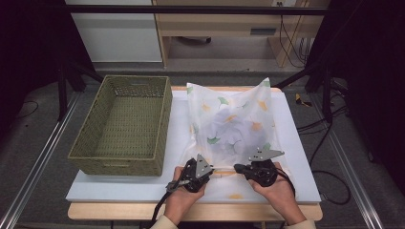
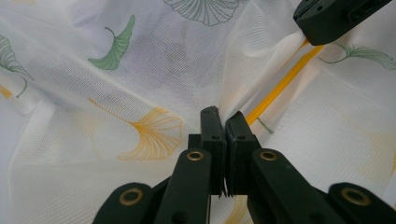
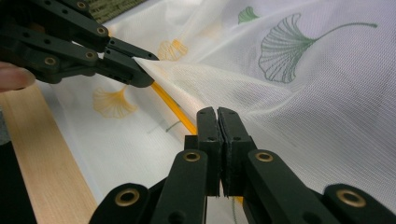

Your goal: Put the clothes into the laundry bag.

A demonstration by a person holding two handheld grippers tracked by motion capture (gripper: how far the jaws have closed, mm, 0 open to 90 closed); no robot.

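The woven basket (image 1: 122, 125) stands well to the left of my left fingers, open side up; I judge it the likely destination for the bag, kept clear of the work.

My left gripper (image 2: 223, 122) is clenched on the near edge of the mesh laundry bag (image 1: 234, 125). Its fingers (image 2: 211, 135) pinch a fold of white net just beside the yellow zipper line (image 2: 280, 86), which runs off to their right. Gripping at the edge lifts the net off the table (image 1: 296, 157).

My right gripper (image 3: 218, 119) is likewise clamped on the same edge, fingers (image 3: 208, 135) pressed together on the net with the zipper line just to their left. The two grips sit near each other, apart along the zipper, presumably to hold that edge taut. The bag's bulk lies beyond both grippers, with dark contents dimly visible through the net.
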